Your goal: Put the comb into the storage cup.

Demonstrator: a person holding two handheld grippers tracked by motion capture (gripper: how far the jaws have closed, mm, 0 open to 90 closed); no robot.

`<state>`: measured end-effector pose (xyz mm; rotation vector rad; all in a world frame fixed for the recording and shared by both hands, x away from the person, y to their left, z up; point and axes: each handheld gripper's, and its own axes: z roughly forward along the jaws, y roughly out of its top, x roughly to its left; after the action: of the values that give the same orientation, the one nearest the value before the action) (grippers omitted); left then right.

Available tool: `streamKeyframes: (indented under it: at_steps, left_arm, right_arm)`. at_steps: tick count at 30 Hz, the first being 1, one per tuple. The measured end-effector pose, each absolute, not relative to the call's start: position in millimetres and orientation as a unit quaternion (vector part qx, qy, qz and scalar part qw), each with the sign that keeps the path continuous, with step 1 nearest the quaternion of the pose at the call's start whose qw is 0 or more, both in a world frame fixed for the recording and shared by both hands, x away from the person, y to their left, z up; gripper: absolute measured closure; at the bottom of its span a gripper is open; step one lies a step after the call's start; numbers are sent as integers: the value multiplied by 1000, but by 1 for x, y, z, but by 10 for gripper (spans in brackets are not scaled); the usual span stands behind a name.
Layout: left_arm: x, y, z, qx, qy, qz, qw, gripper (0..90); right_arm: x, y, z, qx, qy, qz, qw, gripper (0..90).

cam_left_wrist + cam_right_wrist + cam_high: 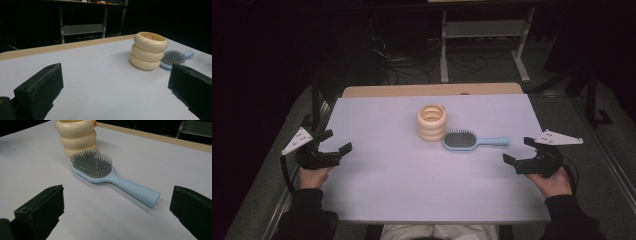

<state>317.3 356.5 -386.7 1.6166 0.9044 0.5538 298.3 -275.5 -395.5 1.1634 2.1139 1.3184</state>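
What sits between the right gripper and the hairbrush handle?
Nothing: bare table lies between the open right gripper and the hairbrush handle, seen in the right gripper view and the high view.

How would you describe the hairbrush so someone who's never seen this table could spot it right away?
Start at the pale table top and find the cream ribbed holder standing near its middle. The hairbrush lies flat just right of the holder's base, bristles up, its handle pointing toward the right gripper. It is the light blue thing with a grey bristle pad, unlike the rounded cream holder.

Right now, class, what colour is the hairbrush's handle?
Light blue; the hairbrush shows best in the right gripper view.
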Motion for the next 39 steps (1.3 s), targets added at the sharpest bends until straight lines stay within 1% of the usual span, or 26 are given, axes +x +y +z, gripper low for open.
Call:
streamKeyframes:
  at_steps: [8, 20, 31, 39]
  left_arm:
    - [315, 358, -387, 684, 391, 239, 568, 0]
    - [315, 358, -387, 683, 393, 240, 567, 0]
    - [316, 358, -388, 683, 394, 239, 566, 0]
    - [316, 358, -388, 684, 394, 240, 564, 0]
  right_arm:
    - [300, -278, -389, 409, 753, 472, 209, 0]
    - [315, -279, -376, 400, 771, 458, 190, 0]
    - [327, -275, -365, 391, 787, 441, 185, 0]
    - [336, -269, -352, 375, 802, 425, 190, 0]
